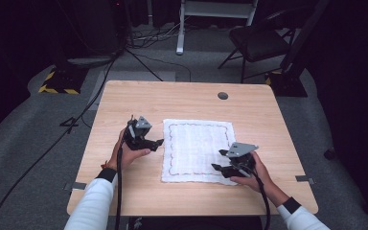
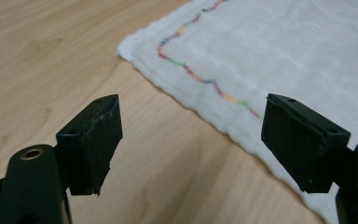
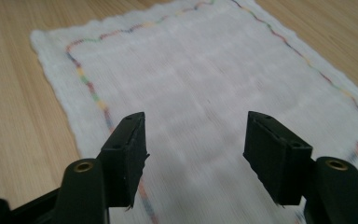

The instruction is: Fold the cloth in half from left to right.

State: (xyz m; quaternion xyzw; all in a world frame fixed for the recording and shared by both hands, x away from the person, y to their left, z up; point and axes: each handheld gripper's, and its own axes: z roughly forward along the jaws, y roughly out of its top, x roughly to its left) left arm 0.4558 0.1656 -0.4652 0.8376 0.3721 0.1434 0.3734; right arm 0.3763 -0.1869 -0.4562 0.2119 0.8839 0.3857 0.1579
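A white cloth (image 1: 196, 151) with a multicoloured stitched border lies flat in the middle of the wooden table (image 1: 124, 96). My left gripper (image 1: 159, 142) hovers just off the cloth's left edge, open, with nothing between its jaws. In the left gripper view the cloth (image 2: 279, 51) spreads ahead and to the right of the left gripper (image 2: 191, 140). My right gripper (image 1: 219, 160) hangs over the cloth's near right part, open and empty. In the right gripper view the cloth (image 3: 196, 70) stretches away under the right gripper (image 3: 193, 154).
A round grey cable port (image 1: 223, 96) sits in the table near its far edge. Bare wood surrounds the cloth on all sides. Beyond the table stand a black chair (image 1: 258, 40), a white frame (image 1: 182, 26) and cables on the grey floor.
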